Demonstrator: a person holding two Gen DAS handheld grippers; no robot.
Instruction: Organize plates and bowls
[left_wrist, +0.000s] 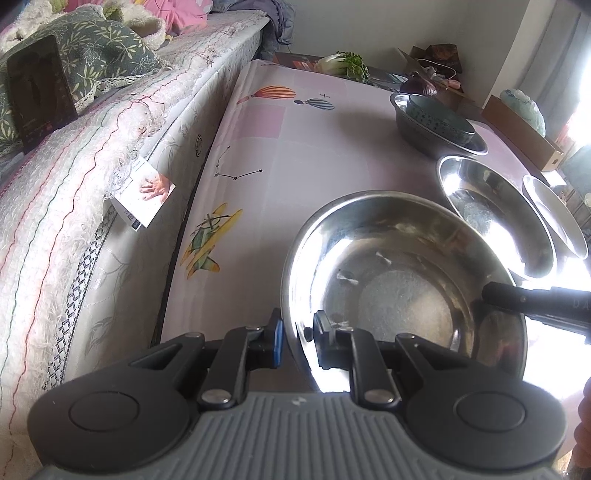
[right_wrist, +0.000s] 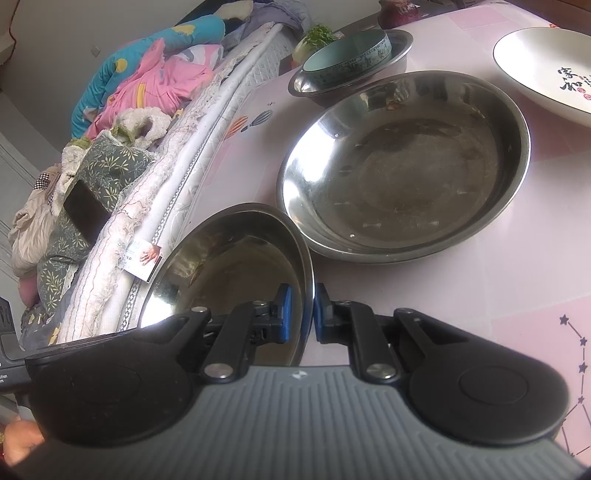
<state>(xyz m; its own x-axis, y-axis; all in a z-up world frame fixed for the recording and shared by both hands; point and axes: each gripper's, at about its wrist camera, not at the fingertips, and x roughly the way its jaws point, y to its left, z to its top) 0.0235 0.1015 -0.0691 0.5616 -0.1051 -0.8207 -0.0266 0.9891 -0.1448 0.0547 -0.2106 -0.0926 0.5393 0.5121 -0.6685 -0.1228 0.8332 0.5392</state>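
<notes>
A steel bowl (left_wrist: 402, 288) sits on the pink tablecloth (left_wrist: 303, 155), and both grippers hold it. My left gripper (left_wrist: 297, 332) is shut on its near left rim, one pad inside and one outside. My right gripper (right_wrist: 308, 314) is shut on the opposite rim of the same steel bowl (right_wrist: 229, 266); its fingers (left_wrist: 535, 299) reach in from the right. Beyond it lies a wider steel basin (right_wrist: 402, 166), also in the left wrist view (left_wrist: 495, 214). A white plate (right_wrist: 546, 70) with black characters lies at the far right. A teal ceramic bowl (right_wrist: 347, 55) sits inside a small steel bowl (right_wrist: 399, 40).
A bed with a quilted mattress (left_wrist: 92, 221) and piled bedding (right_wrist: 155, 81) runs along the table's left side. A cabbage (left_wrist: 343, 64), a purple onion (left_wrist: 417, 85) and a cardboard box (left_wrist: 524, 129) stand at the far end.
</notes>
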